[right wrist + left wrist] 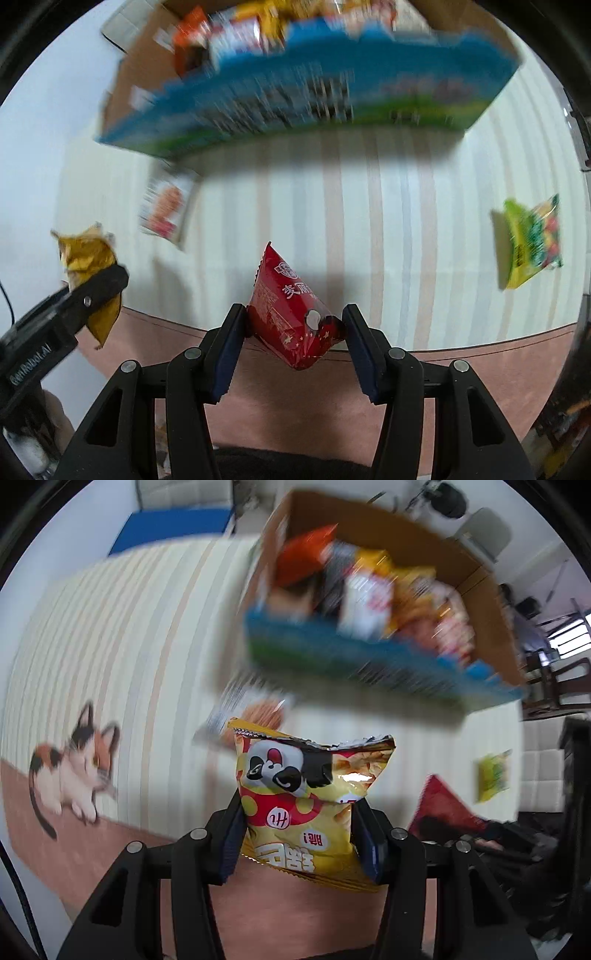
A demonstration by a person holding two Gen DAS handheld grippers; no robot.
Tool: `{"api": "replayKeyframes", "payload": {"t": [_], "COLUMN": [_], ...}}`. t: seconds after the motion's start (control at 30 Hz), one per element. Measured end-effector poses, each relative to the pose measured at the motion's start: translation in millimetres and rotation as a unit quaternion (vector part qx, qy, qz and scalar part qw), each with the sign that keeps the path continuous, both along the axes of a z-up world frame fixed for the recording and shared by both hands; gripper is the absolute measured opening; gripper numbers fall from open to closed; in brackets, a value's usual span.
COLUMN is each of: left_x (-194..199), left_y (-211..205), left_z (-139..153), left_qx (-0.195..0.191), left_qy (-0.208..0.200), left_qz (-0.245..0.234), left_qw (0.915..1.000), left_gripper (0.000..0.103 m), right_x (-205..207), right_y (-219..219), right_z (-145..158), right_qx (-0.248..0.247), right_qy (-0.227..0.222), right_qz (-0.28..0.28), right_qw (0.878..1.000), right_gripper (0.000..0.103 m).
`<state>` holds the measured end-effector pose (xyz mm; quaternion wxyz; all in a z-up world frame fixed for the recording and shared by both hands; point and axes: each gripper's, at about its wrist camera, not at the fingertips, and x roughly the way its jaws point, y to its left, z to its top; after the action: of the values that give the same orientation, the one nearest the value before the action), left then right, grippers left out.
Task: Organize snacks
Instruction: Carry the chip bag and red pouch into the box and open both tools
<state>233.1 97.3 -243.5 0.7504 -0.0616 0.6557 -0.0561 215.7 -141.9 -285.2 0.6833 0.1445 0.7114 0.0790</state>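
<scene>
**Both grippers loaded, box ahead**

The left gripper (297, 834) is clamped on a crinkled yellow foil snack bag with a panda face (310, 797), held clear of the striped cream tablecloth (129, 646). The right gripper (293, 332) pinches a glossy red snack packet (291, 314) between its blue pads. Ahead sits an open cardboard box with a blue-and-green printed side (295, 99), already filled with assorted snacks (blurred). A white-and-orange packet (166, 206) lies beside the box; a green candy bag (532, 243) lies well apart to the right.
</scene>
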Motion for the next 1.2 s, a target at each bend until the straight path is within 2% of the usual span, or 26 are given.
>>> {"api": "replayKeyframes", "payload": {"t": [0.13, 0.27, 0.4, 0.5, 0.67, 0.83, 0.93, 1.03, 1.13, 1.17, 1.2], "left_x": [27.1, 60.3, 101.9, 132.9, 172.8, 196.9, 204.8, 209.8, 211.3, 211.5, 211.8], "left_y": [-23.3, -43.9, -48.6, -52.8, -56.4, -57.1, -58.5, -62.1, -63.9, -64.4, -64.7], "left_z": [40.4, 54.7, 44.7, 28.7, 2.1, -24.1, -32.4, -40.9, -46.2, -47.2, -48.1], "left_qx": [-0.014, -0.002, 0.029, 0.03, 0.065, 0.077, 0.091, 0.087, 0.093, 0.098, 0.1], "left_qy": [-0.032, -0.043, -0.026, 0.02, 0.048, 0.086, 0.092, 0.108, 0.117, 0.118, 0.119], "left_qz": [-0.022, -0.035, -0.04, -0.037, -0.036, -0.034, -0.036, -0.044, -0.042, -0.041, -0.04], "left_qw": [0.9991, 0.9985, 0.9984, 0.9987, 0.9961, 0.9927, 0.991, 0.9894, 0.9879, 0.9874, 0.987], "left_gripper": [0.049, 0.049, 0.049, 0.05, 0.05, 0.05, 0.05, 0.051, 0.052, 0.055, 0.065], "right_x": [19.1, 51.5, 91.9, 124.0, 161.5, 177.6, 183.5, 187.7, 192.8, 193.5, 194.2], "right_y": [-17.5, -43.4, -69.0, -87.2, -104.5, -116.6, -118.7, -117.1, -114.5, -112.5, -110.1], "right_z": [46.7, 86.9, 102.2, 95.4, 69.2, 46.9, 40.1, 33.9, 29.5, 29.2, 28.9], "right_qx": [0.013, 0.003, -0.028, -0.051, -0.091, -0.104, -0.105, -0.109, -0.114, -0.112, -0.11], "right_qy": [-0.04, -0.081, -0.092, -0.076, -0.047, -0.021, -0.014, -0.009, -0.001, 0.0, 0.0], "right_qz": [-0.01, -0.032, -0.057, -0.067, -0.069, -0.076, -0.076, -0.076, -0.065, -0.061, -0.058], "right_qw": [0.999, 0.996, 0.994, 0.994, 0.992, 0.991, 0.992, 0.991, 0.991, 0.992, 0.992], "right_gripper": [0.056, 0.056, 0.057, 0.057, 0.057, 0.057, 0.057, 0.058, 0.065, 0.072, 0.078]}}
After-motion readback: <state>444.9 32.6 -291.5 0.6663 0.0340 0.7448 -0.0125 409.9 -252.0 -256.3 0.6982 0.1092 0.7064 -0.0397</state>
